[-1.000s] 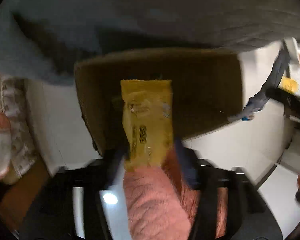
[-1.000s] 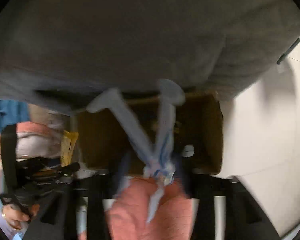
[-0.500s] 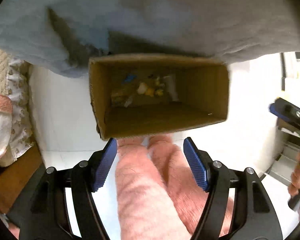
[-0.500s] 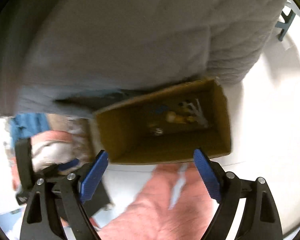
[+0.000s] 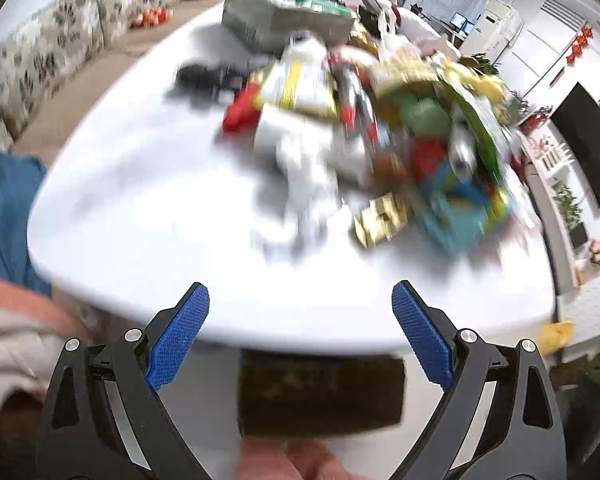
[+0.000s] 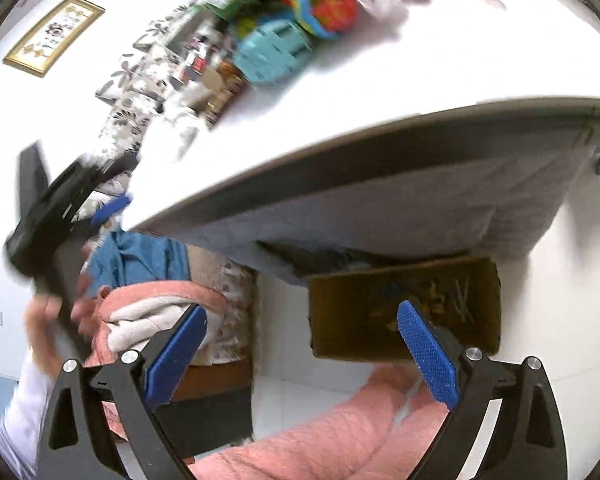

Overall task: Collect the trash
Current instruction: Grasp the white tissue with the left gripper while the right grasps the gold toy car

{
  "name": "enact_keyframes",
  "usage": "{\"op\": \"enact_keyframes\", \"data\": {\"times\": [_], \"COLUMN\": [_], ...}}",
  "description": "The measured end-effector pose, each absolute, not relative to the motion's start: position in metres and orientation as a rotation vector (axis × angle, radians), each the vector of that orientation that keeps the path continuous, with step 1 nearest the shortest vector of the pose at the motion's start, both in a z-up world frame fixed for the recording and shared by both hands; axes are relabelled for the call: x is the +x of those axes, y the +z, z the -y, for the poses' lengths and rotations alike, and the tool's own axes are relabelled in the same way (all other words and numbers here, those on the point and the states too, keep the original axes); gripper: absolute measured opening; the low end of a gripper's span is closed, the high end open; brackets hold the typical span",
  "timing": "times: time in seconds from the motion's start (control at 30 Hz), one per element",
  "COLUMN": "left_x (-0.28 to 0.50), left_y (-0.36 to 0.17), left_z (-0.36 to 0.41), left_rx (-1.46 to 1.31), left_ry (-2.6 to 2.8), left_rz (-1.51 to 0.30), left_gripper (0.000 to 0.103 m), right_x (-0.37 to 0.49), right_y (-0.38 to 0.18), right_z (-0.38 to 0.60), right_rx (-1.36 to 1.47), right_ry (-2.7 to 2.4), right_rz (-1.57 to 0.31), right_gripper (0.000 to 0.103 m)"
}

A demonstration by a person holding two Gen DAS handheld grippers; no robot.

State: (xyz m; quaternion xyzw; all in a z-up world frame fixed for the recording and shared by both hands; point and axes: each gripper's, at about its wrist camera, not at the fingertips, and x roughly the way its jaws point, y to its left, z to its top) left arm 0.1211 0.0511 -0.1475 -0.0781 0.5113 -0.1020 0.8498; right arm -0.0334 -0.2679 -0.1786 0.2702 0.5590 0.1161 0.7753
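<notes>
Both tools, left tool and right tool, gape empty, jaws just opened. Collected trash lies in the box under the tabletop; more trash is piled above, likely the next target.

The left gripper stands wide apart and empty, its jaws just having opened further. The right gripper is likewise spread wide, jaws just opened, nothing between its blue pads. Both angle steeply downward.
</notes>
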Motion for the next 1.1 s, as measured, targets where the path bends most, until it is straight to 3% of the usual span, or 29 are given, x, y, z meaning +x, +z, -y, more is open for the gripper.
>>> {"op": "enact_keyframes", "data": {"times": [0.3, 0.43, 0.67, 0.93, 1.1], "left_x": [0.209, 0.222, 0.206, 0.127, 0.086], "left_y": [-0.175, -0.185, -0.178, -0.139, -0.131], "left_z": [-0.020, -0.017, -0.037, -0.095, -0.124], "left_rx": [-0.078, -0.016, -0.089, -0.145, -0.184], "left_ry": [-0.116, -0.080, -0.165, -0.196, -0.150], "left_rz": [-1.153, -1.179, -1.180, -1.096, -1.086], "left_gripper": [0.089, 0.039, 0.038, 0.038, 0.038], "right_x": [-0.049, -0.053, -0.035, 0.055, 0.124], "right_y": [-0.155, -0.157, -0.149, -0.138, -0.159], "right_z": [0.274, 0.281, 0.262, 0.175, 0.134], "right_rx": [0.533, 0.558, 0.513, 0.344, 0.397], "right_ry": [0.200, 0.187, 0.249, 0.320, 0.196], "right_rz": [-1.162, -1.155, -1.156, -1.166, -1.209], "right_gripper": [0.095, 0.095, 0.095, 0.091, 0.070]}}
